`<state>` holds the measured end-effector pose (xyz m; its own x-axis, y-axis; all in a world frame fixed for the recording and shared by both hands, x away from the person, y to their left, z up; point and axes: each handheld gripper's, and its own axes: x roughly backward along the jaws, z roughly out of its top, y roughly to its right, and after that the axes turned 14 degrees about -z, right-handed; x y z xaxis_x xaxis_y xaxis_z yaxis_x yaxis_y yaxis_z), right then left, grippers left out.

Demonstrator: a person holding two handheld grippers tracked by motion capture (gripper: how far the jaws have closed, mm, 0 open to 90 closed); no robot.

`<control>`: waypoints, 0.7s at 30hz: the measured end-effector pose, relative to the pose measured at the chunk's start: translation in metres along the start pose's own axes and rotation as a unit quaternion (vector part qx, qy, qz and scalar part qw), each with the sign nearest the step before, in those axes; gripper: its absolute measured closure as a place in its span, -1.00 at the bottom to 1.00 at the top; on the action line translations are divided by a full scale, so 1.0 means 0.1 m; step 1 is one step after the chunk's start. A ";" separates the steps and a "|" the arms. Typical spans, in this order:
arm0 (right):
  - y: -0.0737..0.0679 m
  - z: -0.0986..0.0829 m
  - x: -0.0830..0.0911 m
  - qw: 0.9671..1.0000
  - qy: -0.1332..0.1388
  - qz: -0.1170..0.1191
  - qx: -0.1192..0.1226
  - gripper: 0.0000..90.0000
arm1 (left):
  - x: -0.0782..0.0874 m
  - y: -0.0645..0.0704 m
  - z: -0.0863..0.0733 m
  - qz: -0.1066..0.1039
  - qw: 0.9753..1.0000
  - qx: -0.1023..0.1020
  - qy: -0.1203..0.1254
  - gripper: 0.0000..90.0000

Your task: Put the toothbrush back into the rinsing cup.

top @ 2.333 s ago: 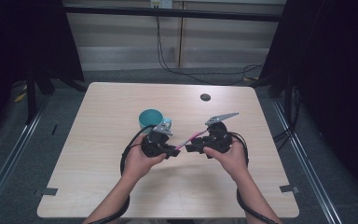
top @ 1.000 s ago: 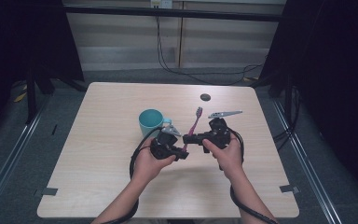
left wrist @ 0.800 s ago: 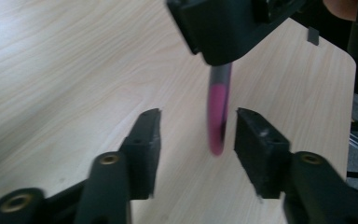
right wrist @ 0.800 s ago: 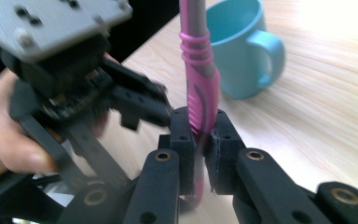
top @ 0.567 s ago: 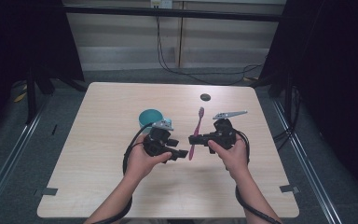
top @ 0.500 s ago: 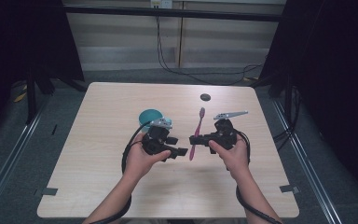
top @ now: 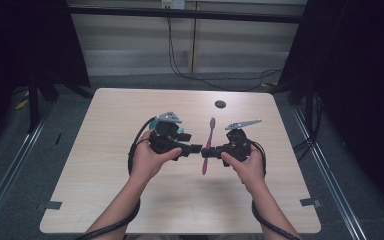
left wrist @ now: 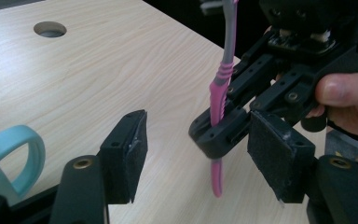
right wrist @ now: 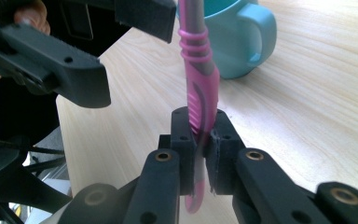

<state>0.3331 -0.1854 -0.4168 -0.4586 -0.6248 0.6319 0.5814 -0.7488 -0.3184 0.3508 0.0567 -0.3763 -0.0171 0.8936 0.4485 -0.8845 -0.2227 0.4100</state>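
The right gripper (top: pixel 204 154) is clamped on the lower handle of the pink toothbrush (top: pixel 209 140), holding it above the middle of the desk (top: pixel 105 200), while the left gripper (top: pixel 198 148) faces it with its jaws spread apart and empty, so the brush looks to have just come into the right one alone. What is left, probably, is carrying it to the teal cup (right wrist: pixel 235 39), which stands just behind the left gripper toward the far edge, though I cannot tell that aim for certain. The desk is pale wood with a round cable hole (top: pixel 220 104) near its far edge, set in a dim room with dark curtains at the sides.
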 end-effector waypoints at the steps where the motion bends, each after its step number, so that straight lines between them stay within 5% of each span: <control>1: 0.00 0.00 -0.01 1.000 -0.002 0.002 0.000 0.84 | -0.01 0.00 0.01 0.000 1.000 0.002 0.001 -0.15; 21: -0.06 0.00 -0.07 1.000 -0.012 0.015 0.003 0.84 | -0.12 0.03 0.18 -0.028 0.999 0.005 0.024 0.26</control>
<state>0.3330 -0.1770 -0.4195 -0.4245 -0.6418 0.6387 0.5995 -0.7278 -0.3330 0.3571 0.0383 -0.3662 0.0093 0.9223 0.3865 -0.8796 -0.1763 0.4418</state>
